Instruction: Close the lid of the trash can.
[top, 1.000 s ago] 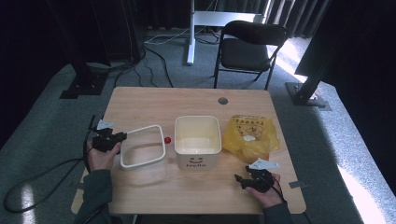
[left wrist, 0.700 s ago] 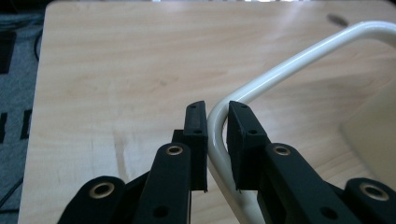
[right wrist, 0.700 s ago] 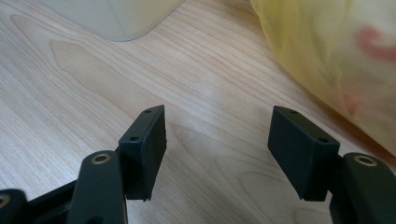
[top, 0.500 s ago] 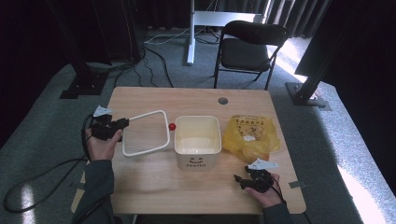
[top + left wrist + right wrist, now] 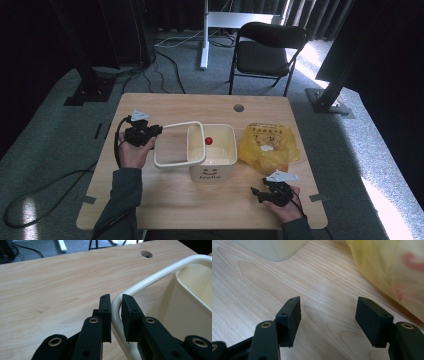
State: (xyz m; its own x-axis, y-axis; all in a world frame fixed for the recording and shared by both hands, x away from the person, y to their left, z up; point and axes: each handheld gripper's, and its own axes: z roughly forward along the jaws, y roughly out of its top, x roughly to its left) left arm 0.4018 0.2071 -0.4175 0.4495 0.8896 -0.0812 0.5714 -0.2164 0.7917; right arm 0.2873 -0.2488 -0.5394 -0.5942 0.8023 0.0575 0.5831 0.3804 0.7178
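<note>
I am working at a light wooden table (image 5: 165,200) with rounded corners and a small round hole (image 5: 239,107) near its far edge. The table stands on grey carpet (image 5: 45,130), and black cables (image 5: 170,55) snake across the floor behind it. A black folding chair (image 5: 267,50) waits past the far edge, with a white stand (image 5: 205,35) next to it, dark curtains hang all around, and sun falls on the floor at the right. In the middle of the table sits a cream bin (image 5: 212,160) with a smiley face and the word "Hello" on its front. A small red ball (image 5: 209,141) shows inside it. My left gripper (image 5: 150,131) is pinching the thin cream lid ring (image 5: 177,145), with one black pad on each side of its rounded corner, as the left gripper view shows up close (image 5: 117,307). The ring is lifted off the table and tilted, with its right edge over the bin's left rim. A crumpled yellow plastic bag (image 5: 267,145) lies just beside the bin on the right. My right gripper (image 5: 262,192) rests low on the wood near the front edge, its jaws spread wide with nothing between them, just bare wood.
</note>
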